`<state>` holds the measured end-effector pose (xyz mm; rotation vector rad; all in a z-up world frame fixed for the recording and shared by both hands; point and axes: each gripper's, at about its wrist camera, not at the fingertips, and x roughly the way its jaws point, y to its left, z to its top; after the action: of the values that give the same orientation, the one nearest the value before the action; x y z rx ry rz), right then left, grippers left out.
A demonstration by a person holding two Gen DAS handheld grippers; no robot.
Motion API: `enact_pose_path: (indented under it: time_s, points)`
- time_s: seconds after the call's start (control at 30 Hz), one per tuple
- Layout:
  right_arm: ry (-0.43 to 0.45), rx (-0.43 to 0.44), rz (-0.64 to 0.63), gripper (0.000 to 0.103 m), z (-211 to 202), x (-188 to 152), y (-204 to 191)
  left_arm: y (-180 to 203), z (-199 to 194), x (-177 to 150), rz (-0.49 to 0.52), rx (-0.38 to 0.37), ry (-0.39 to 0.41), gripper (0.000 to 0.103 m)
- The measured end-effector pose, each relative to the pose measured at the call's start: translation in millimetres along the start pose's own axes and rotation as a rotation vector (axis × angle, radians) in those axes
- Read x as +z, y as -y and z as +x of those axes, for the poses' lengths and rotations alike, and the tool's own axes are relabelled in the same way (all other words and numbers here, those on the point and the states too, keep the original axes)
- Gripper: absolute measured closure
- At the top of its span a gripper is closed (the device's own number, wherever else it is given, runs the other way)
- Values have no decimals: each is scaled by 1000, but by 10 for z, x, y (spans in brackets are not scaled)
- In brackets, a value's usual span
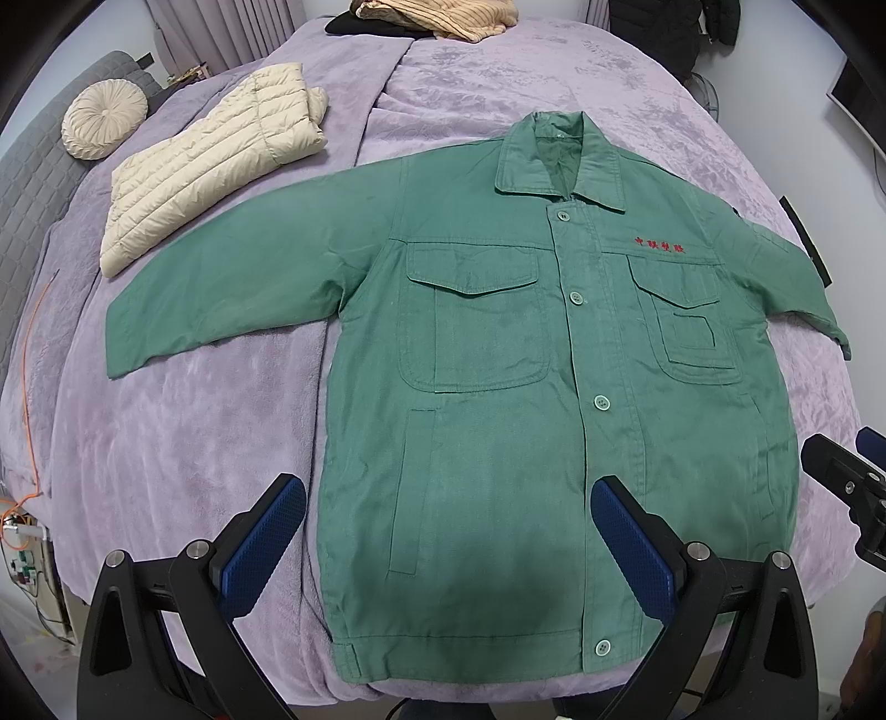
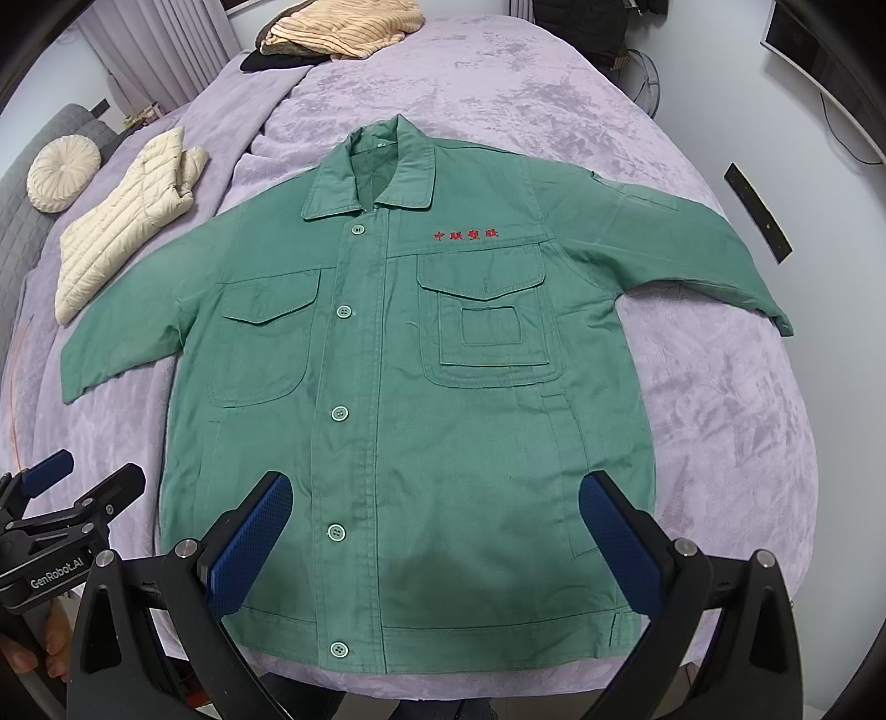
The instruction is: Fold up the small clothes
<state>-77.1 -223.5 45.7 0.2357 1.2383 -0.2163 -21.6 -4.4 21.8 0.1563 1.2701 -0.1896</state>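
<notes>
The green jacket point(image 1: 498, 415) is lying flat, unfolded; both the left gripper point(image 1: 448, 545) and right gripper point(image 2: 434, 540) are being held wide open, empty. A sleeve probably needs pinching next.

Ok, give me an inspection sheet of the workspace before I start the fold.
Surface: bed with a purple blanket, rumpled toward the far end.
Job's things: green jacket lying flat, front up, buttoned, both sleeves spread out; not yet folded.
Clutter: cream puffer jacket folded by the left sleeve; round cushion; tan striped garment at the far end.
Grippers: left gripper and right gripper both open, above the jacket's hem, holding nothing.
Cables: orange cable along the bed's left edge.
Surroundings: grey headboard, curtains, fan.
</notes>
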Motion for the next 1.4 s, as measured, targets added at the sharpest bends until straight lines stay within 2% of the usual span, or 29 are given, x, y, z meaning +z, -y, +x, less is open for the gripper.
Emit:
enact_pose_path:
  time_s: [0.8,1.17,1.23,1.4]
  points:
    - [1,5,3,0,16,6,22,-14,17,-81,1,3,-7,0]
    - [-7,14,8,0,15,26,32,57,41,16,7,9,-26,0]
    - [-33,4,8,0,92,39,48,65,52,35,7,10,-30,0]
    - [-42,40,18,0,126,69,52,86,87,86,6,15,-43,0]
